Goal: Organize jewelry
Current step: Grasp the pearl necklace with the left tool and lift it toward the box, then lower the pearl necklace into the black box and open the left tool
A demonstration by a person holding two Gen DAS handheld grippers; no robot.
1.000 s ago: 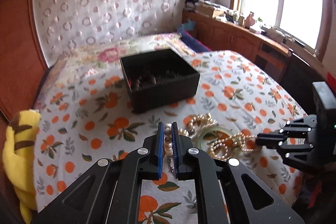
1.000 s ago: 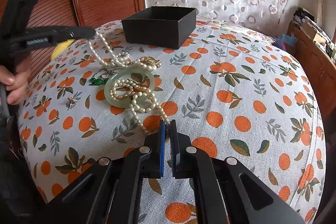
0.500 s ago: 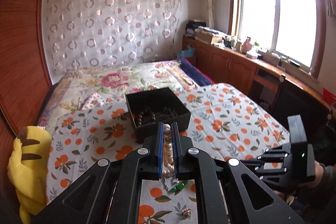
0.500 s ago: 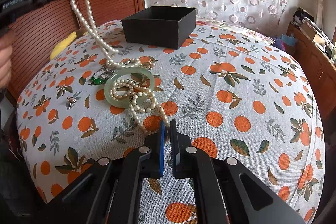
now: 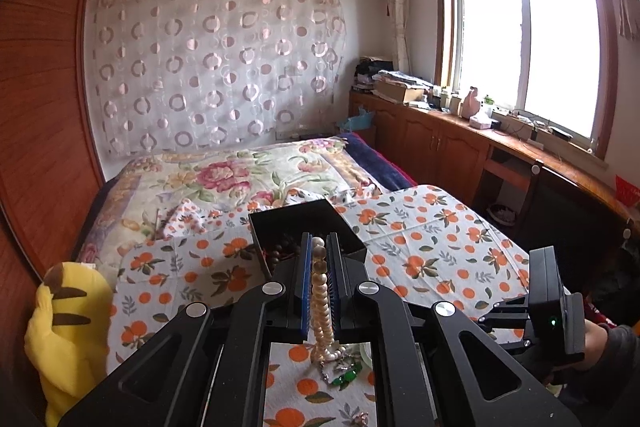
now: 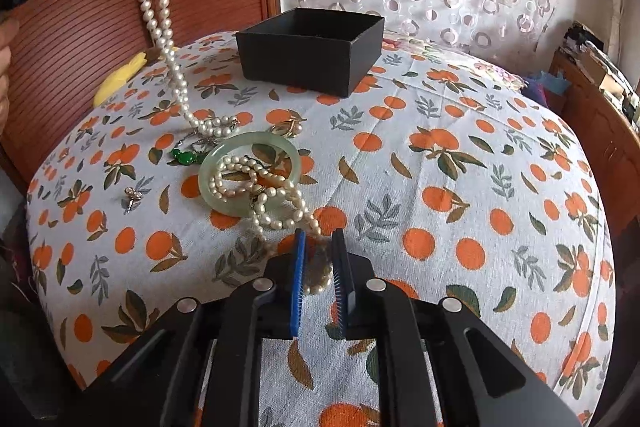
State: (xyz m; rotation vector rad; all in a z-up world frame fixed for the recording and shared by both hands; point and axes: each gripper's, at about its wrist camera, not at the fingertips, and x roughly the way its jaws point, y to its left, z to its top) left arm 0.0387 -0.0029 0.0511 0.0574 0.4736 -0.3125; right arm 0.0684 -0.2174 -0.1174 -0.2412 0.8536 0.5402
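Dangling from the left gripper (image 5: 319, 259), clamped on it, a pearl necklace (image 6: 160, 27) trails to the orange-print bed (image 6: 460, 155) before a black box (image 6: 310, 47). Right gripper (image 6: 319, 247), jaws just parting, straddles a second pearl strand (image 6: 276, 203) draped over a jade bangle (image 6: 248, 173).

Our left wrist camera rides high, looking along its fingers over the bed toward the circle-patterned curtain (image 5: 216, 67) and window (image 5: 524, 39). Our right wrist camera sits low and close, tilted down at the orange-print bedspread (image 6: 460, 163). Both views share the black box (image 5: 304, 223) (image 6: 310, 49).
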